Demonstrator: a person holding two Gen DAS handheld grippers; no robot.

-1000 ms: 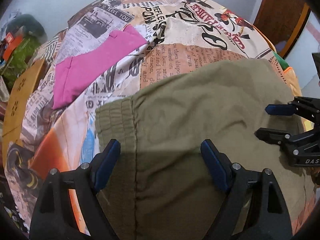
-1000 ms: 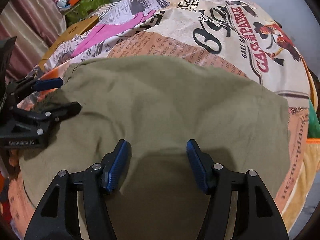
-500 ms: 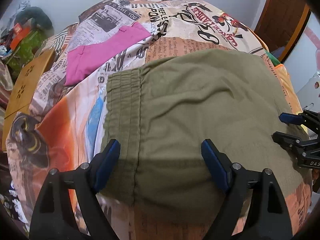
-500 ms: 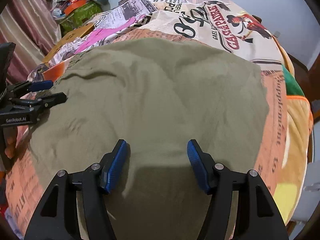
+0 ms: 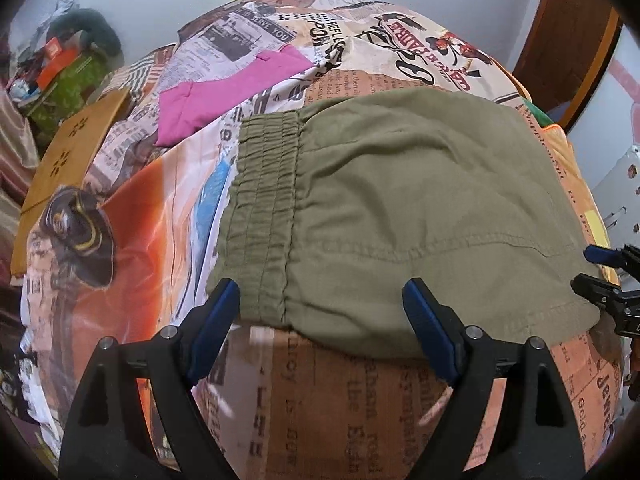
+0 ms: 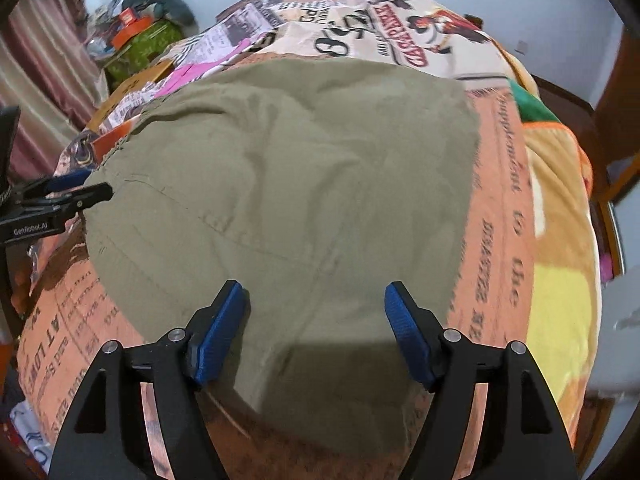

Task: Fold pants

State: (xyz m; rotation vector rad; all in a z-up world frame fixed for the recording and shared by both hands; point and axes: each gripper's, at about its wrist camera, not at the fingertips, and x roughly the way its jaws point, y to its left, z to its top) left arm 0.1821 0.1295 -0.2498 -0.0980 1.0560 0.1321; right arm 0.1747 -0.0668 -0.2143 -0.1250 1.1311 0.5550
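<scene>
Olive green pants lie folded flat on the printed bed sheet, with the elastic waistband at their left end. My left gripper hovers open over the near waistband corner, nothing between its fingers. Seen in the right wrist view, the pants fill the middle. My right gripper is over their near edge; its jaws are opening and the cloth lies below them, not pinched. Each gripper shows in the other's view: the right gripper at the right rim, the left gripper at the left rim.
A pink garment lies on the sheet beyond the waistband. A tan cardboard panel and a cluttered green box sit off the bed's left side. A wooden door frame stands at the far right.
Both grippers have drawn back toward the near edge of the bed, so bare sheet now shows under the fingers. The right gripper's jaws have spread wider.
</scene>
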